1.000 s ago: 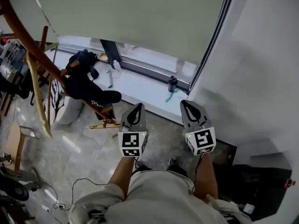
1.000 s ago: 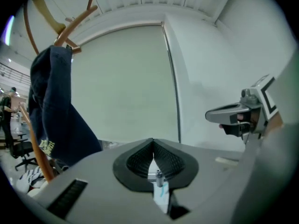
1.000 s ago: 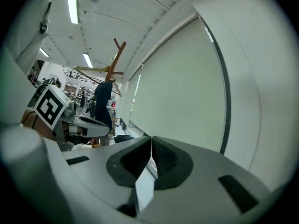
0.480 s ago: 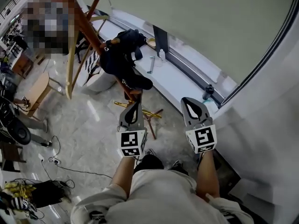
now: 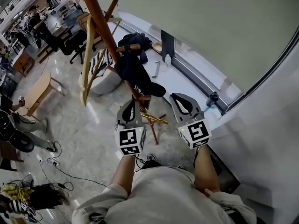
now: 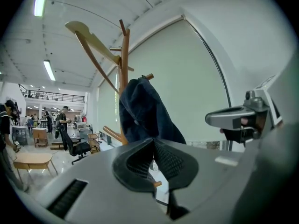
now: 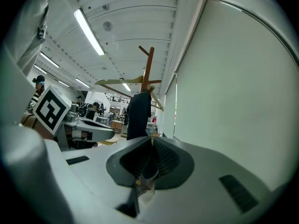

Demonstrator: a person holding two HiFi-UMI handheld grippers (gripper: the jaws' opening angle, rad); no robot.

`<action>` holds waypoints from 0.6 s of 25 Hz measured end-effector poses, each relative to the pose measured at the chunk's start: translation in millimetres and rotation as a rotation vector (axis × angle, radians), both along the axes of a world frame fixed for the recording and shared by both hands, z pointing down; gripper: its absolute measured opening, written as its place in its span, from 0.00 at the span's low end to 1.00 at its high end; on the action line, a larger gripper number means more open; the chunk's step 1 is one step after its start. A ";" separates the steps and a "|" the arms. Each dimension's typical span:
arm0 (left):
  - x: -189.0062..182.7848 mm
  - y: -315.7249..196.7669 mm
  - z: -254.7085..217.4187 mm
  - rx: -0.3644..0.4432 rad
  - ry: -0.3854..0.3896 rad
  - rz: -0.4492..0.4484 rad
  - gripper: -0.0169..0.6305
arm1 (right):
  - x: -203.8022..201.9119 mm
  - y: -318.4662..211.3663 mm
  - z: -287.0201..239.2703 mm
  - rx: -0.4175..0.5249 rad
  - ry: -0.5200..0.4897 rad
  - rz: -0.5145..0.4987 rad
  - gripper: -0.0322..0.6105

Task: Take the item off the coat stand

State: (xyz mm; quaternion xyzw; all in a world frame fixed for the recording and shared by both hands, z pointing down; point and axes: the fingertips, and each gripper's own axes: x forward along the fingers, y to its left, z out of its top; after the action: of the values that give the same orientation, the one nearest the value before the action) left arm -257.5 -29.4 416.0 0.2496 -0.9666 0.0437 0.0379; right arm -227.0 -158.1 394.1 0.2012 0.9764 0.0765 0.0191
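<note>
A wooden coat stand [image 5: 100,18] leans through the head view, with a dark navy garment [image 5: 135,73] with white lettering hanging on its pegs. My left gripper [image 5: 131,102] is shut and empty, its tips just below the garment and close to the pole. To its right, my right gripper [image 5: 175,96] is also shut and empty, a little apart from the garment. In the left gripper view the garment [image 6: 142,111] hangs straight ahead of the closed jaws [image 6: 153,143]. The right gripper view shows the stand [image 7: 148,69] and garment [image 7: 139,115] farther off, beyond the jaws [image 7: 152,141].
A white window ledge [image 5: 187,85] behind the stand carries a dark bottle [image 5: 212,98], a small clear bottle [image 5: 167,59] and a black panel [image 5: 167,42]. A white wall is at right. A wooden table [image 5: 39,85], floor cables [image 5: 56,160] and people stand at left.
The view has swung toward the coat stand, which now sits near the middle. Both grippers have come closer to the garment and pole. Both stay shut.
</note>
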 end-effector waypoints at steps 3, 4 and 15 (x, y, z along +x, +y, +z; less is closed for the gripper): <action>-6.4 -7.4 4.4 -0.008 0.012 0.016 0.04 | -16.5 7.2 -4.8 -0.003 -0.009 -0.026 0.06; -8.0 -8.9 6.5 -0.014 0.013 0.023 0.04 | -20.1 10.2 -4.7 0.002 -0.010 -0.029 0.06; -31.1 -2.2 16.0 -0.016 0.012 0.017 0.04 | -48.7 51.3 -0.2 0.061 0.012 -0.130 0.33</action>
State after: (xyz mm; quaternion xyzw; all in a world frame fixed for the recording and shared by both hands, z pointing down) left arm -288.6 -31.5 432.0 0.2577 -0.9639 0.0503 0.0453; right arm -275.8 -106.8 393.9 0.2653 0.9585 0.1036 0.0120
